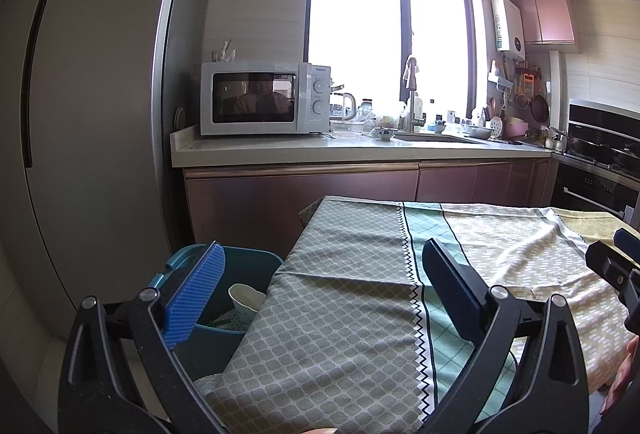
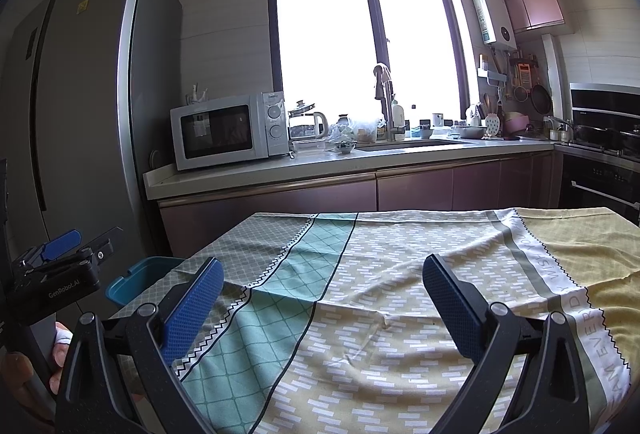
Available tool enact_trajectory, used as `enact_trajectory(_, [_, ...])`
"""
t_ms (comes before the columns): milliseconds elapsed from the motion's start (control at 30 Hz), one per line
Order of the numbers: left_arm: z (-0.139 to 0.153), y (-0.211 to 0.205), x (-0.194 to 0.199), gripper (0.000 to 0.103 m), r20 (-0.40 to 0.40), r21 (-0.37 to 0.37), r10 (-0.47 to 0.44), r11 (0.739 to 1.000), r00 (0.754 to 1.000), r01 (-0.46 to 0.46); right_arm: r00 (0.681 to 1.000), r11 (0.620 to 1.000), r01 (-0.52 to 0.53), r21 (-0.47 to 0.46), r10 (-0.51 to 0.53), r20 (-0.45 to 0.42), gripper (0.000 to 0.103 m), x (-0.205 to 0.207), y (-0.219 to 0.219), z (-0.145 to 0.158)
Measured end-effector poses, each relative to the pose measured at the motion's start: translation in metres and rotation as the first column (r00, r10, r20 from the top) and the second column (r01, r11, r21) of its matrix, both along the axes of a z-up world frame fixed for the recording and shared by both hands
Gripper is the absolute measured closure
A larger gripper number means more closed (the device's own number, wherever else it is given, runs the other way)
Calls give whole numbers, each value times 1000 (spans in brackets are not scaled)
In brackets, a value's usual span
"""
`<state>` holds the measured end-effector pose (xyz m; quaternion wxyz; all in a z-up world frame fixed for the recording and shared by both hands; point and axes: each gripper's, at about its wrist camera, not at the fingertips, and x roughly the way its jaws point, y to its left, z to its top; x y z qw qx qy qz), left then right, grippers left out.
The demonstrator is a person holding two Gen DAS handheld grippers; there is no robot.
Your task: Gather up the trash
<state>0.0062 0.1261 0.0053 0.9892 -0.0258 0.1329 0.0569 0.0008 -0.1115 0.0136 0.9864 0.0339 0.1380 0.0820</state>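
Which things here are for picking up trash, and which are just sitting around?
For the job:
blue bin beside the table
white cup inside it
left gripper, open
right gripper, open

Just around:
tablecloth
microwave
kettle
fridge

The right gripper (image 2: 323,298) is hovering with jaws spread wide over the patterned green-and-yellow cloth-covered table (image 2: 400,274); a teal plastic bin (image 2: 140,280) is sitting left.
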Motion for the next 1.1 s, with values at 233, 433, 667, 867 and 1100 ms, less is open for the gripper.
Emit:
enact_trajectory(233, [-1,-2,2,6,-2,0,-1,1000,1000,1,1000,1000,1,-1,-1,0,7,-1,0,0])
enact_trajectory(433, [-2,-3,2,6,-2,-1,-4,1000,1000,4,1000,1000,1,-1,-1,0,7,-1,-1,0])
enact_trajectory(667, [-4,-4,3,6,-6,-1,-6,1000,1000,6,1000,1000,5,2,-5,-1,7,-1,-1,-1])
enact_trajectory(867, [-4,-4,3,6,-7,-1,-7,1000,1000,7,1000,1000,5,1,-5,-3,7,-1,-1,-2])
enact_trajectory(1100, [-7,-8,5,6,-14,-4,-12,1000,1000,12,1000,1000,7,4,-7,-6,7,0,-1,-3])
